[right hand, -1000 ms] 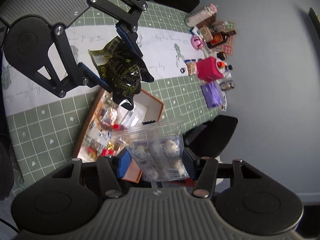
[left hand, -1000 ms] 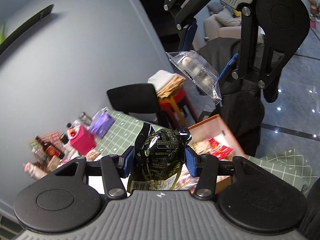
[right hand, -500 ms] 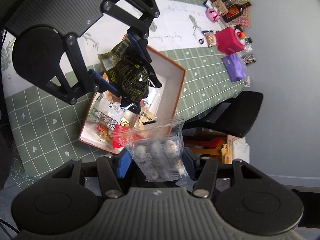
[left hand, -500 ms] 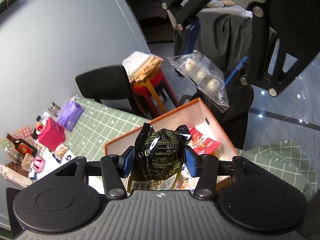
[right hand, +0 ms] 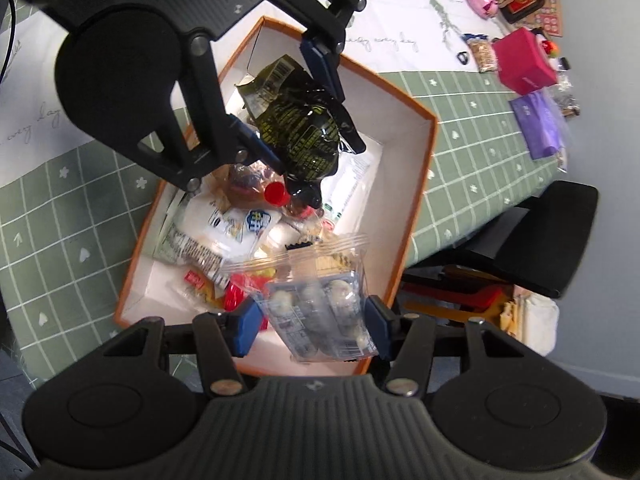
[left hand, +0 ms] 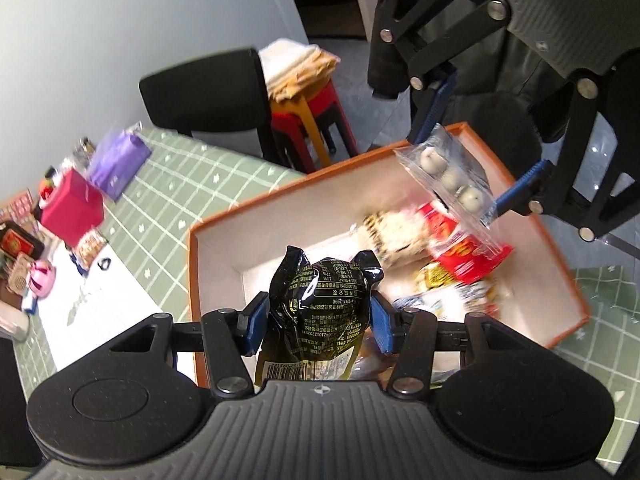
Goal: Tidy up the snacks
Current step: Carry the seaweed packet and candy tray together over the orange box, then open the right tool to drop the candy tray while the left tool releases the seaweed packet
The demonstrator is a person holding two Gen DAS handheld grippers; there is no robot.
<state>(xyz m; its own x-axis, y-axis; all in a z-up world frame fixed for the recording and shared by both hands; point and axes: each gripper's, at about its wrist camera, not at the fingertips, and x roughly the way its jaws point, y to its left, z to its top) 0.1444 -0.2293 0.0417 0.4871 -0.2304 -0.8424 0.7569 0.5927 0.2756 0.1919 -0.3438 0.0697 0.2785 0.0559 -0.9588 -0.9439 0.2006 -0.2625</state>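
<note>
Two claws hang over the box (right hand: 420, 184): left claw (left hand: 318, 320) clamped on a black pouch (left hand: 320, 308), right claw (right hand: 312, 320) clamped on a clear pack (right hand: 320, 312).

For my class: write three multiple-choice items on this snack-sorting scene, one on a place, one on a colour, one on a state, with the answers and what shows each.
1. Where is the pink box?
A. inside the orange box
B. on the green tablecloth, outside the orange box
C. on the black chair

2. What colour is the inside of the orange box?
A. white
B. blue
C. black

3. What is the state of the right gripper?
A. open, holding nothing
B. shut on a clear packet of round pale snacks
C. shut on a bottle

Answers:
1 B: the pink box stands on the tablecloth.
2 A: the orange box has white inner walls.
3 B: the right gripper clamps the clear packet.
</note>
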